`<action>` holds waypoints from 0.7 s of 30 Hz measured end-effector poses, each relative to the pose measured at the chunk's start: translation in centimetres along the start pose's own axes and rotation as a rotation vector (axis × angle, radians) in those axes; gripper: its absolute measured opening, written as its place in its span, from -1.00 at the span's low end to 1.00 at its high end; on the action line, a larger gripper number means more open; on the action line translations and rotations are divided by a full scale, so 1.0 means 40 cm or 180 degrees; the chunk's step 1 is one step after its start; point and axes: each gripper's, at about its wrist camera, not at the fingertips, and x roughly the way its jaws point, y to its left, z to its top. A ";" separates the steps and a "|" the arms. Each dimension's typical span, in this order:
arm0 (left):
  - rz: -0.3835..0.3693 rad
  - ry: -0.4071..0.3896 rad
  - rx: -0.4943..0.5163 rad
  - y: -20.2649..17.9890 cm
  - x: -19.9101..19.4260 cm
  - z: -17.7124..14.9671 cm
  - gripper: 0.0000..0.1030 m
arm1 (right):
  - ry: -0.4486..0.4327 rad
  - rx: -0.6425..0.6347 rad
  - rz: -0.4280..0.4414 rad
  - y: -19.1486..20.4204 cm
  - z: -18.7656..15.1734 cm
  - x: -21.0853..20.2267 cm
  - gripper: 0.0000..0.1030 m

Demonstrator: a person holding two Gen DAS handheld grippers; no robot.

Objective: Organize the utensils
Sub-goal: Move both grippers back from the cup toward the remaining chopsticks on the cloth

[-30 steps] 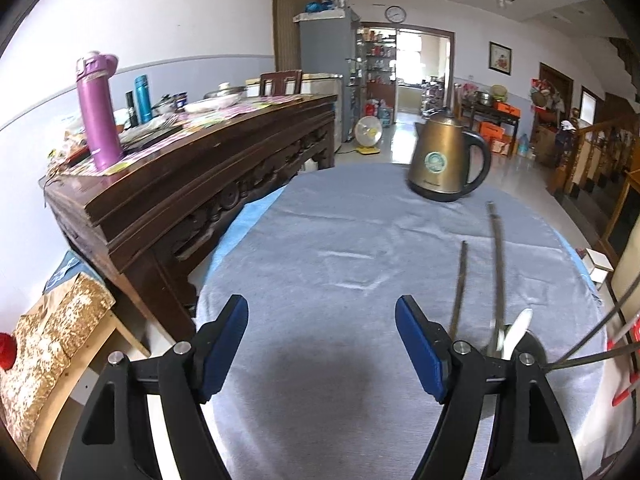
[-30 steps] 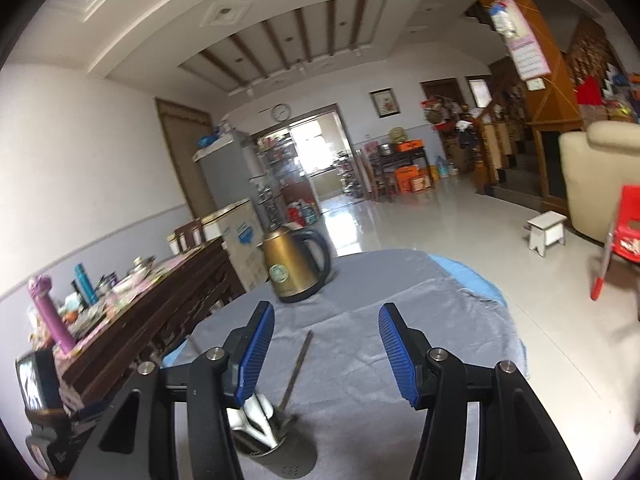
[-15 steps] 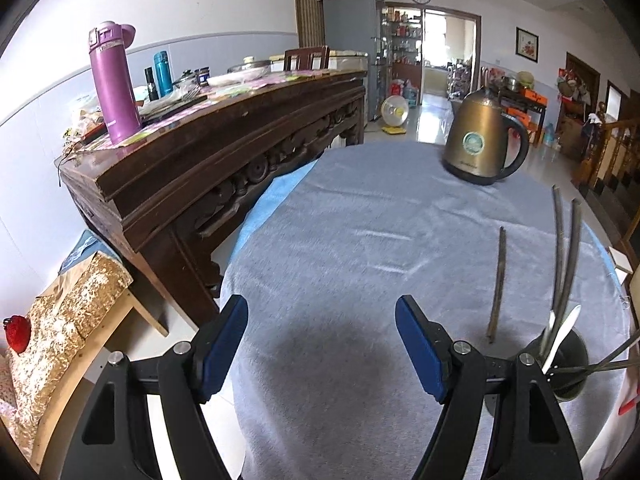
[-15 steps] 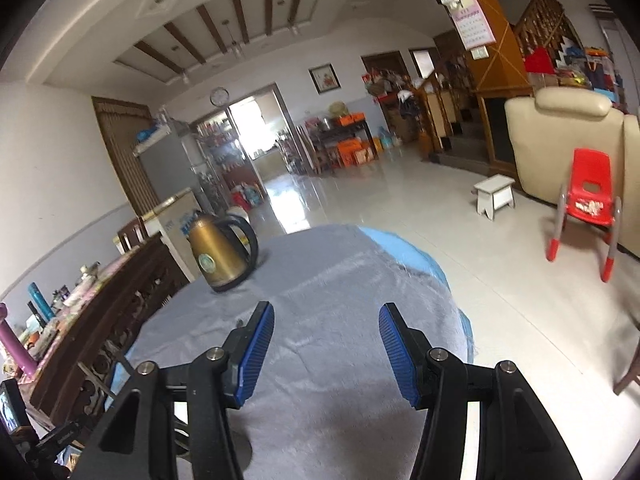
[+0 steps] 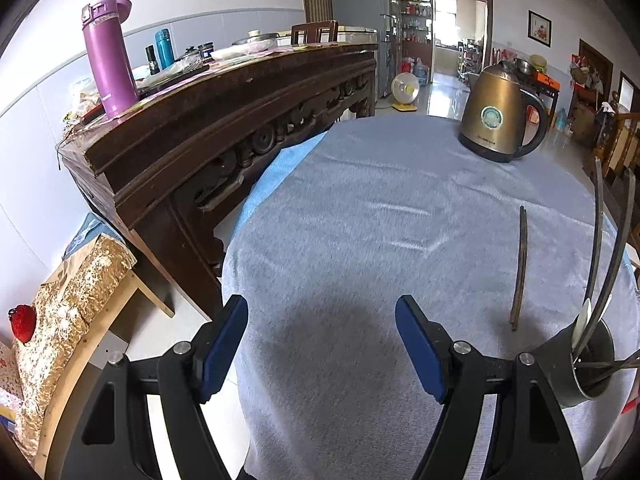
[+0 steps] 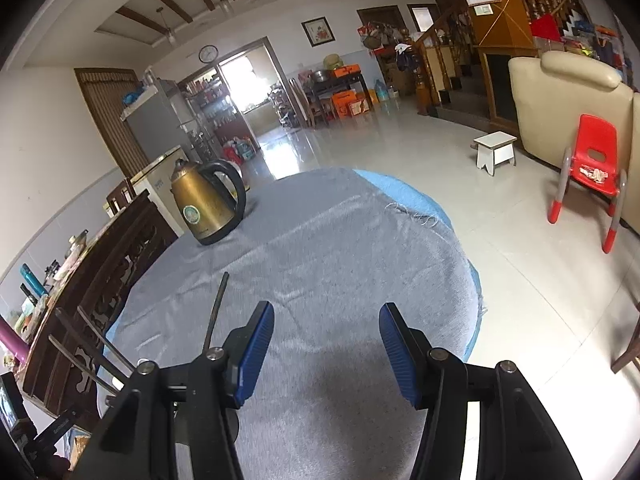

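Note:
A single dark chopstick [image 5: 520,264] lies on the grey tablecloth [image 5: 360,220], right of centre. A dark metal utensil holder [image 5: 588,364] stands at the right edge with several chopsticks and a white spoon [image 5: 582,320] in it. My left gripper [image 5: 320,344] is open and empty over the near cloth, left of the holder. In the right wrist view my right gripper [image 6: 326,344] is open and empty; the chopstick [image 6: 214,308] lies just beyond its left finger, and chopsticks from the holder [image 6: 92,344] stick up at lower left.
A bronze electric kettle [image 5: 500,116] stands at the far side of the table, also in the right wrist view [image 6: 204,204]. A dark carved sideboard [image 5: 224,120] with a purple flask [image 5: 108,56] runs along the left. A red chair [image 6: 588,164] stands on the floor, right.
Both grippers have pulled back and tilted down. The utensil holder has come more fully into the left view, and the chopstick and holder tips have come back into the right view.

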 end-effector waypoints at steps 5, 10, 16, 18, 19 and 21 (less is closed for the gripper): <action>-0.0001 0.0038 -0.0004 0.001 0.015 0.002 0.49 | 0.0082 -0.0080 0.0038 0.023 -0.005 0.028 0.14; -0.0002 0.0106 0.0019 -0.001 0.044 0.007 0.49 | 0.0257 -0.0133 0.0189 0.039 0.001 0.087 0.14; -0.0128 0.0326 0.0106 -0.019 0.119 0.035 0.49 | 0.0672 -0.0324 0.0509 0.065 0.040 0.244 0.14; -0.0202 0.0412 0.0167 -0.036 0.152 0.051 0.49 | 0.0835 -0.0358 0.0569 0.079 0.055 0.308 0.14; -0.0229 0.0432 0.0191 -0.044 0.164 0.057 0.49 | 0.0890 -0.0377 0.0589 0.086 0.060 0.334 0.14; -0.0311 0.0473 0.0254 -0.068 0.197 0.077 0.49 | 0.1008 -0.0455 0.0684 0.114 0.079 0.402 0.14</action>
